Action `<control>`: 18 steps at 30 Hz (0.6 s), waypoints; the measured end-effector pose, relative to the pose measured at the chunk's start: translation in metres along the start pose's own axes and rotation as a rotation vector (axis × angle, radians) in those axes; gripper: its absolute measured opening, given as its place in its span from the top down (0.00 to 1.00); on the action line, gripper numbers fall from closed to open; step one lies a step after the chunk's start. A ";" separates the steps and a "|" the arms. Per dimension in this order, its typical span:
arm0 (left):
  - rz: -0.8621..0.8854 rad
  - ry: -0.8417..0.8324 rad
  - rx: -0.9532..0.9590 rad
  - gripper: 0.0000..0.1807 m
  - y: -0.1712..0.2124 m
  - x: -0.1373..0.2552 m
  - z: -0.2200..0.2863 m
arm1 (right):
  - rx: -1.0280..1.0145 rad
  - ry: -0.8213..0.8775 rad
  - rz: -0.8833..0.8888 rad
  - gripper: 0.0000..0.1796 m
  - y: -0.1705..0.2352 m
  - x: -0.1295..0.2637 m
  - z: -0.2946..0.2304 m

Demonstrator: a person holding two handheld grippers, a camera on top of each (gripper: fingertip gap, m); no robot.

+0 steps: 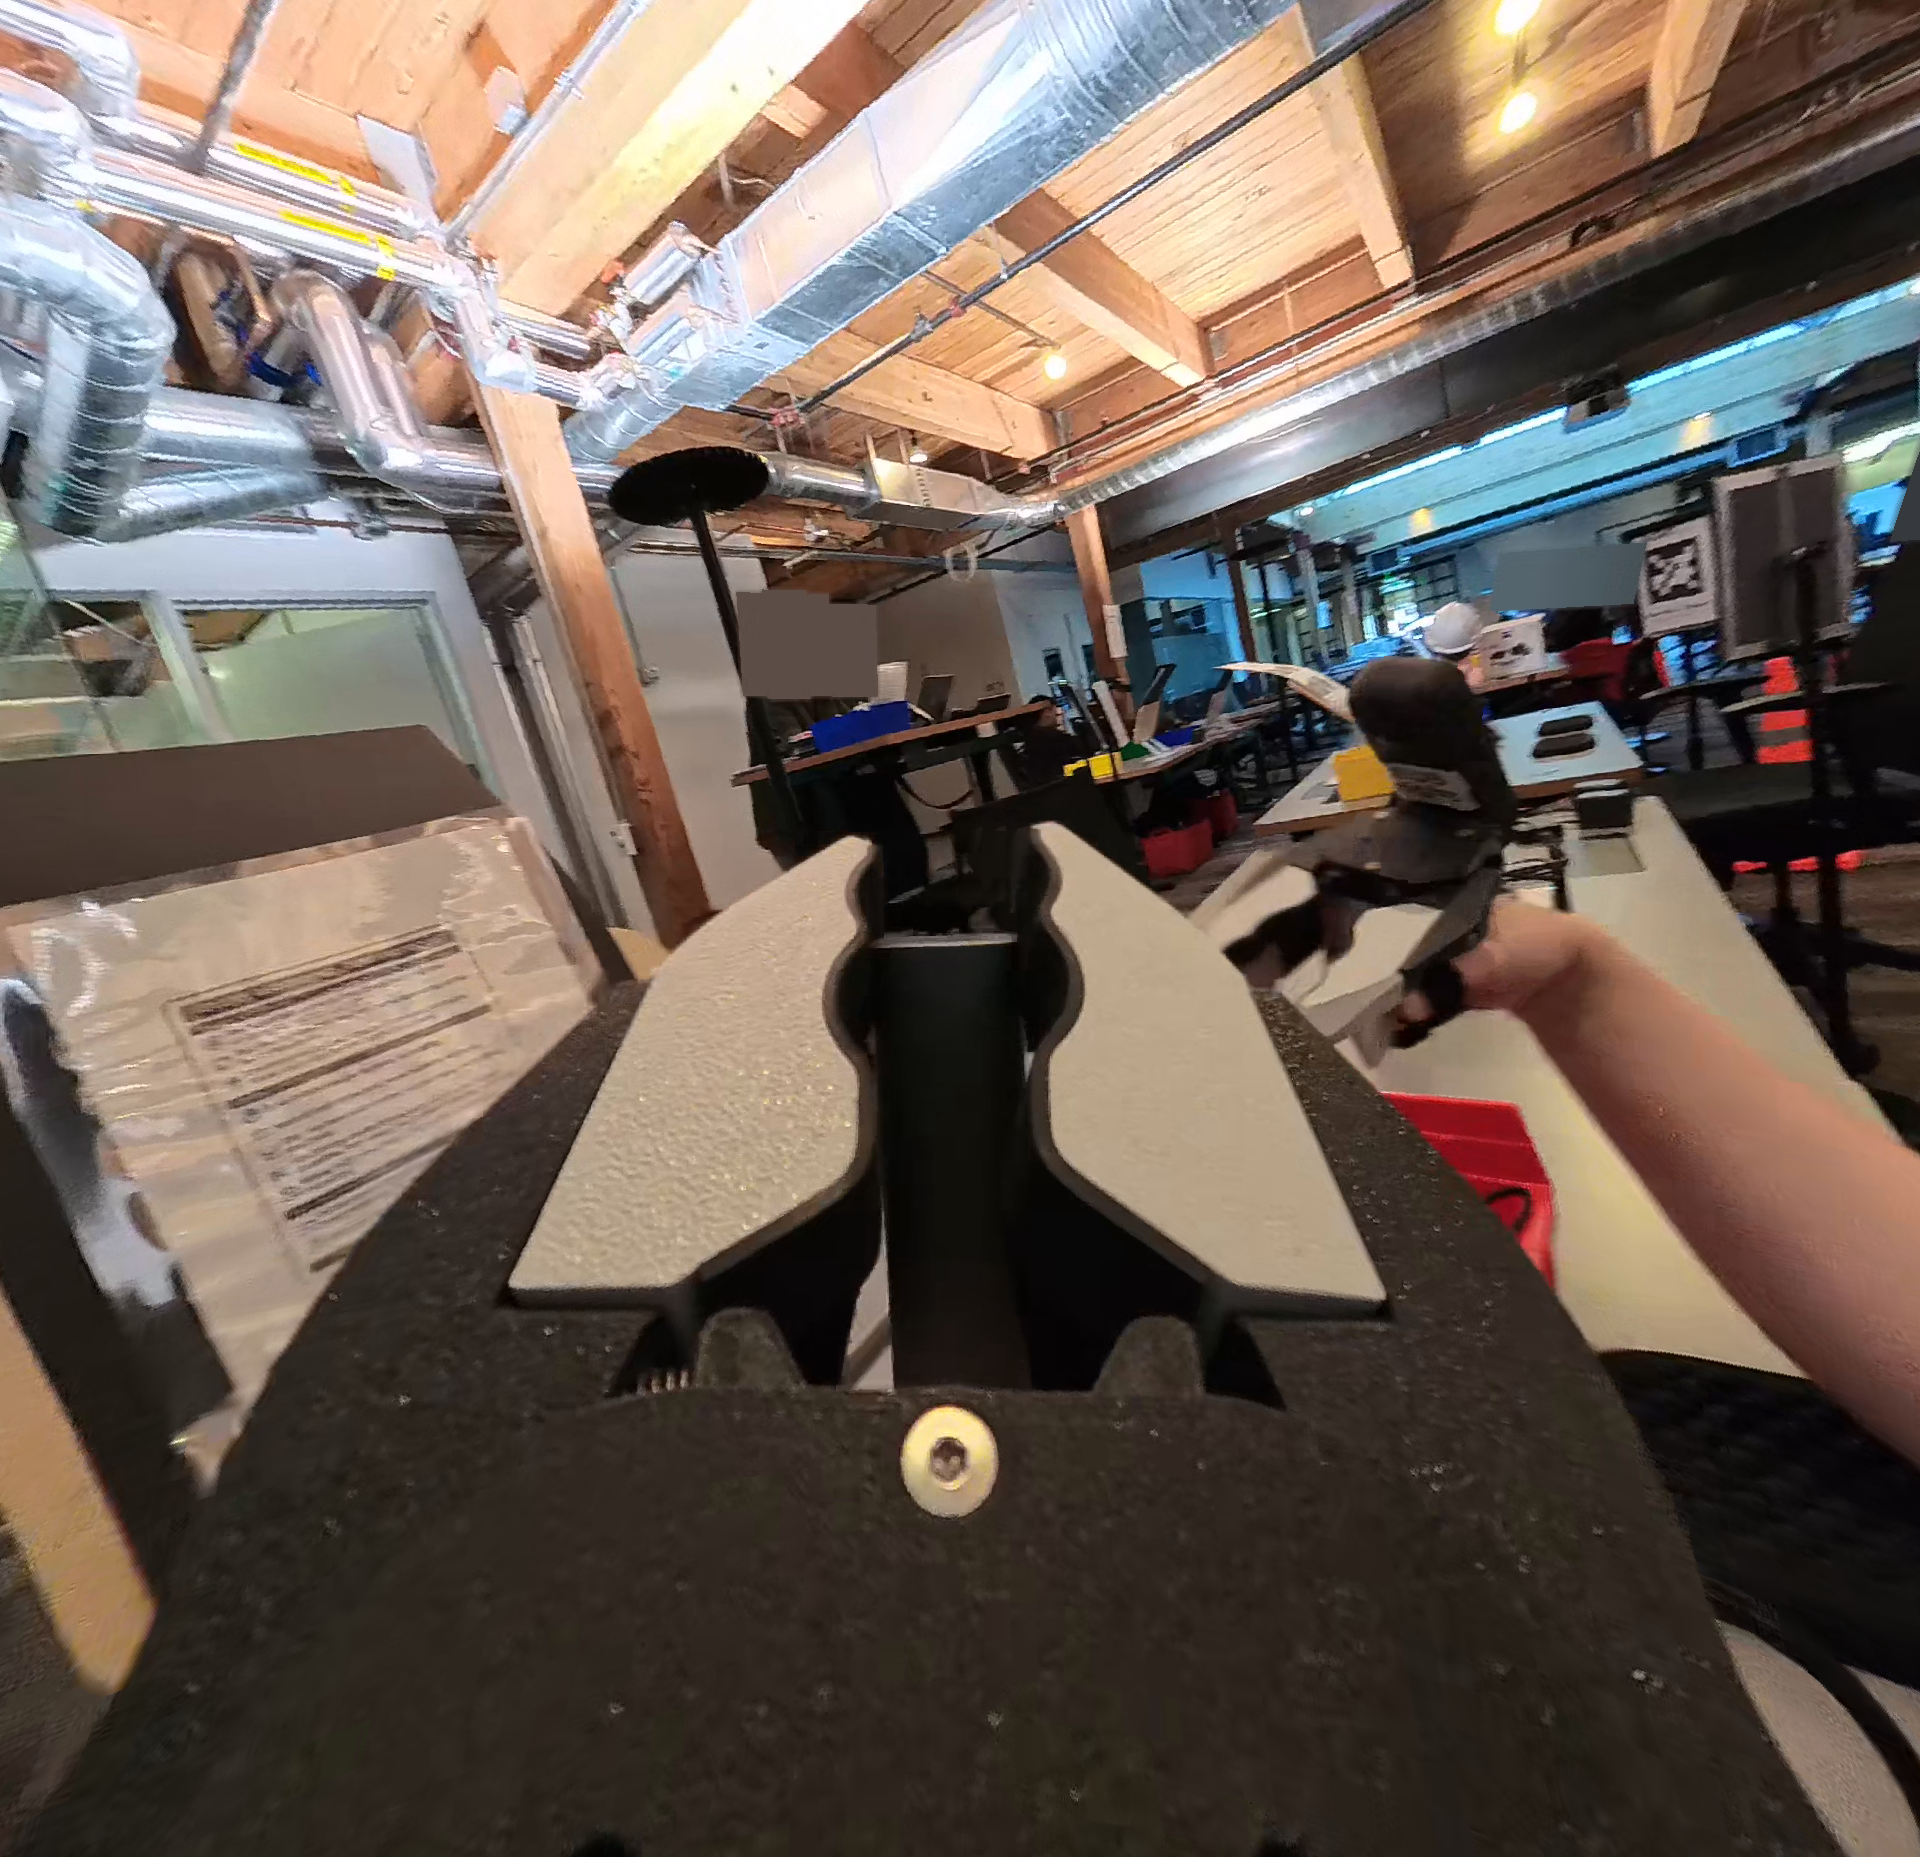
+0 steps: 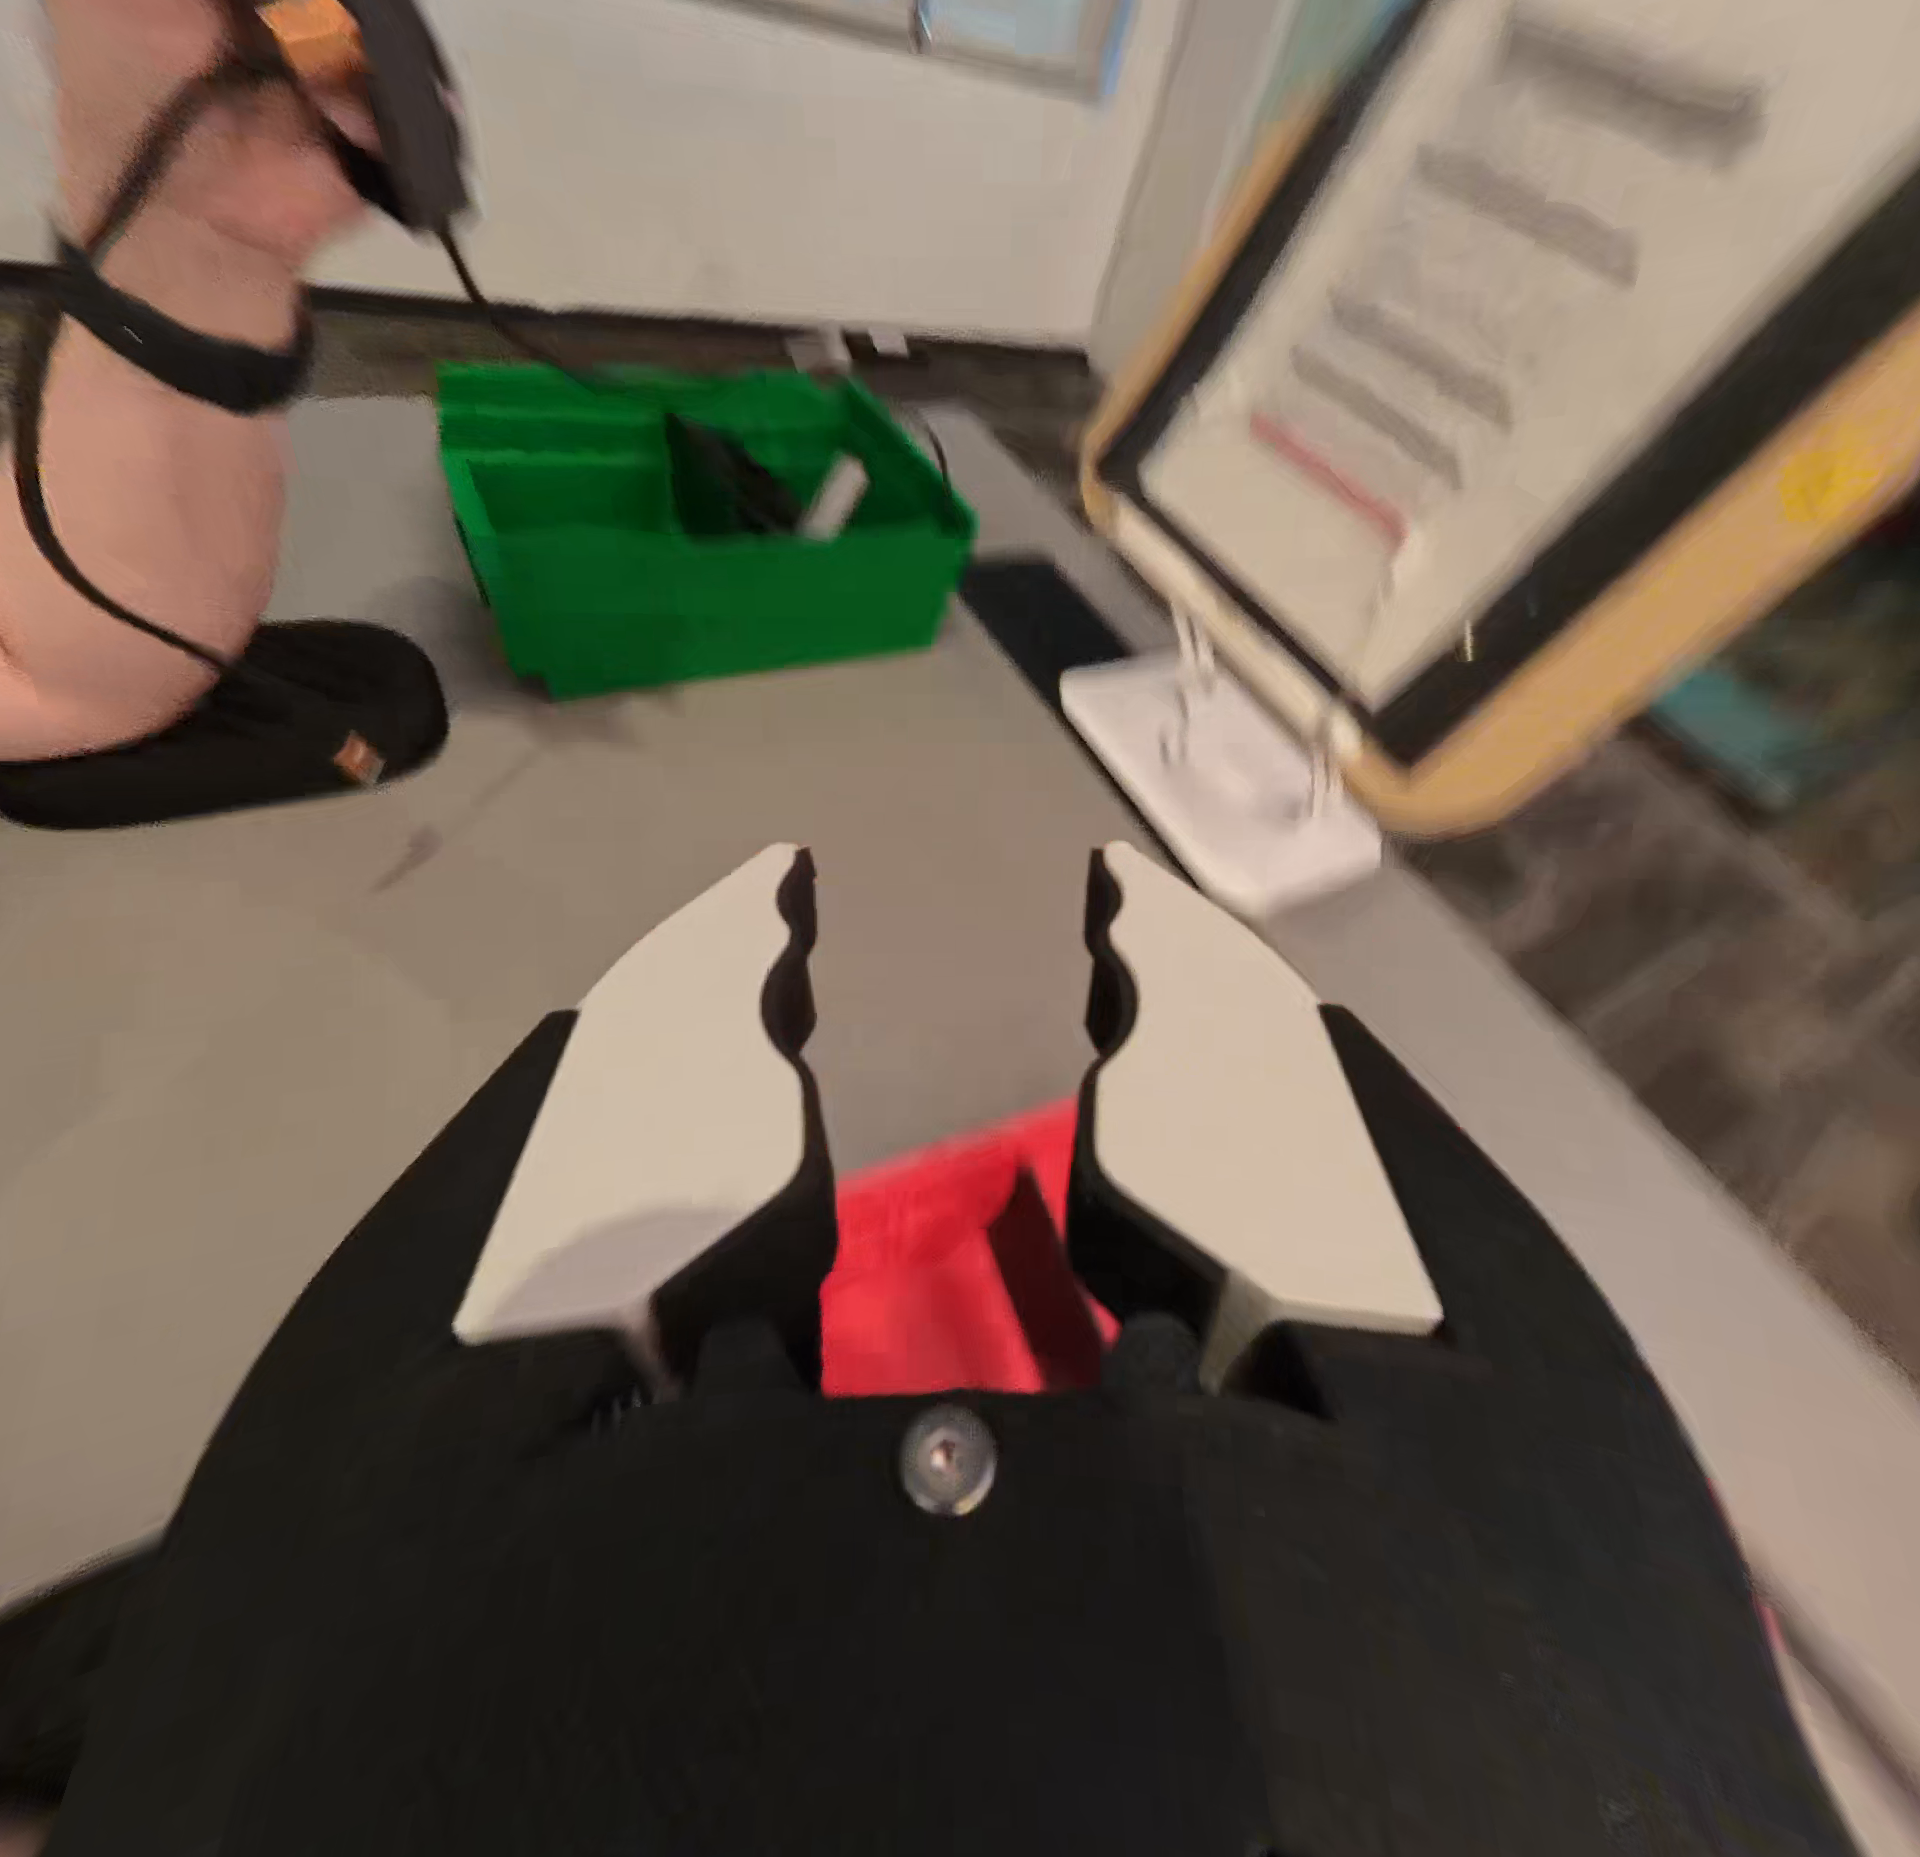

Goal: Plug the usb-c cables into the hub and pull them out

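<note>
Still approaching: neither hub nor usb-c cables in sight. Left gripper (image 1: pixel 951 877) tilted ceilingward, jaws spread, empty; right gripper (image 2: pixel 951 862) over the bench (image 2: pixel 260 1028), jaws spread, green bin (image 2: pixel 717 571) at 11 o'clock. Next, probably: lower both, find a cable.

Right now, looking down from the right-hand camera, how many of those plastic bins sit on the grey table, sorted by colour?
Green bin: 1
Red bin: 1, partly hidden behind the right gripper
Total: 2
</note>
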State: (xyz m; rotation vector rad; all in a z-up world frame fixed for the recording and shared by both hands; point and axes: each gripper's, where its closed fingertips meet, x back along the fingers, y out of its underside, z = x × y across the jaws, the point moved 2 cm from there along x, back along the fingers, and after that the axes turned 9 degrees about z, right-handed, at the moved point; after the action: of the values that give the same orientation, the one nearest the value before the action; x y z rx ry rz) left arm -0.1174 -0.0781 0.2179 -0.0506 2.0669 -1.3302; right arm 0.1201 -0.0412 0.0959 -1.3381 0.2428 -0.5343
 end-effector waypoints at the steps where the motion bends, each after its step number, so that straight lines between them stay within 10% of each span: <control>1: 0.000 0.018 0.023 0.87 0.001 -0.001 0.002 | 0.059 -0.035 0.072 0.69 -0.019 -0.022 -0.013; 8: 0.010 0.166 0.151 0.87 0.003 -0.009 0.027 | 0.079 -0.242 0.428 0.68 -0.073 -0.142 -0.119; 18: -0.019 0.227 0.154 0.87 0.015 -0.021 0.051 | 0.108 -0.129 0.580 0.77 -0.066 -0.172 -0.145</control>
State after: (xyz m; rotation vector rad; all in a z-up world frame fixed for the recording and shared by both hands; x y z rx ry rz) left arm -0.0686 -0.1037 0.2029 0.1556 2.1453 -1.5643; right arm -0.1096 -0.0880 0.1040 -1.1233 0.4685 0.0271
